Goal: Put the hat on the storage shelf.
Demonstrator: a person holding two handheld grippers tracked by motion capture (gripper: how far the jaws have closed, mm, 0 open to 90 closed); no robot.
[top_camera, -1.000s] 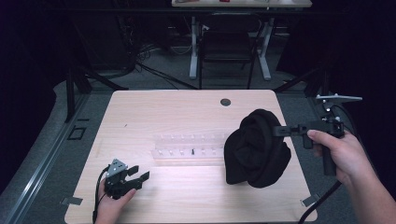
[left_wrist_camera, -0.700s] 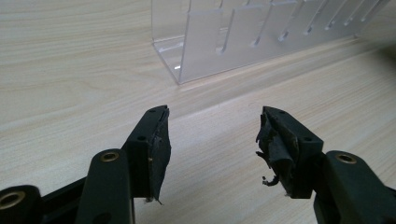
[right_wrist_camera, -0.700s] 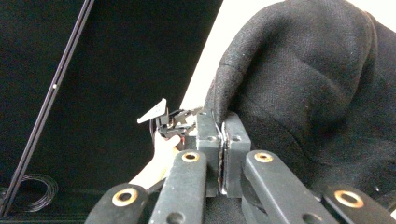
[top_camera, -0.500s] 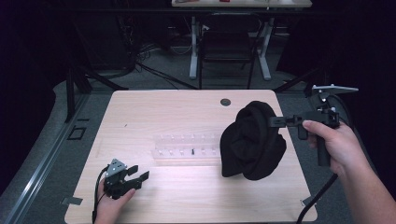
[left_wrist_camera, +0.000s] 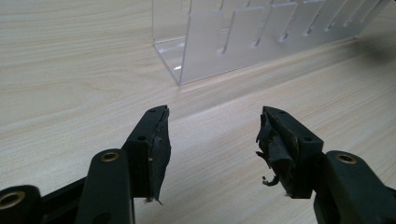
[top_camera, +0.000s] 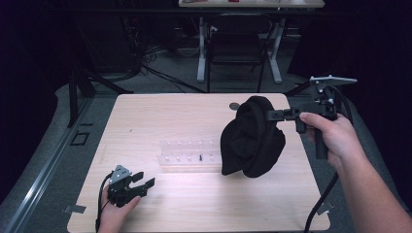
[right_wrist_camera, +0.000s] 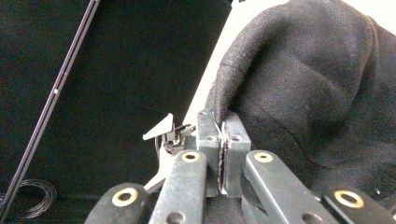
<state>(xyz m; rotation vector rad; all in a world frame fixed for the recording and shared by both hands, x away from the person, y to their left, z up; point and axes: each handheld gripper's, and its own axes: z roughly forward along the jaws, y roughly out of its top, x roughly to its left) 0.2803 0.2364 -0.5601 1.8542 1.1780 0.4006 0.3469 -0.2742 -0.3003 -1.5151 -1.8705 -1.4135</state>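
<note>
A black cloth (top_camera: 252,138) hangs in a bunch above the right half of the table, its lower end near the wood. My right gripper (top_camera: 271,115) is shut on its upper edge; in the right gripper view the jaws pinch the fabric's hem (right_wrist_camera: 223,122) with the black cloth (right_wrist_camera: 317,88) draping off to the right. My left gripper (top_camera: 144,180) rests on the table at the front left, open with nothing between its fingers. The left gripper view has my left gripper (left_wrist_camera: 212,140) hovering over bare wood, facing a clear plastic rack (left_wrist_camera: 261,32).
The clear slotted rack (top_camera: 189,153) lies at the table's middle, just left of the hanging cloth. A small round dark grommet (top_camera: 234,105) sits near the far edge. Beyond the table (top_camera: 160,116) stand a chair and desk legs on grey floor.
My right gripper has lifted the black cloth higher and carried it a little to the left. The left gripper has stayed where it was, open.
</note>
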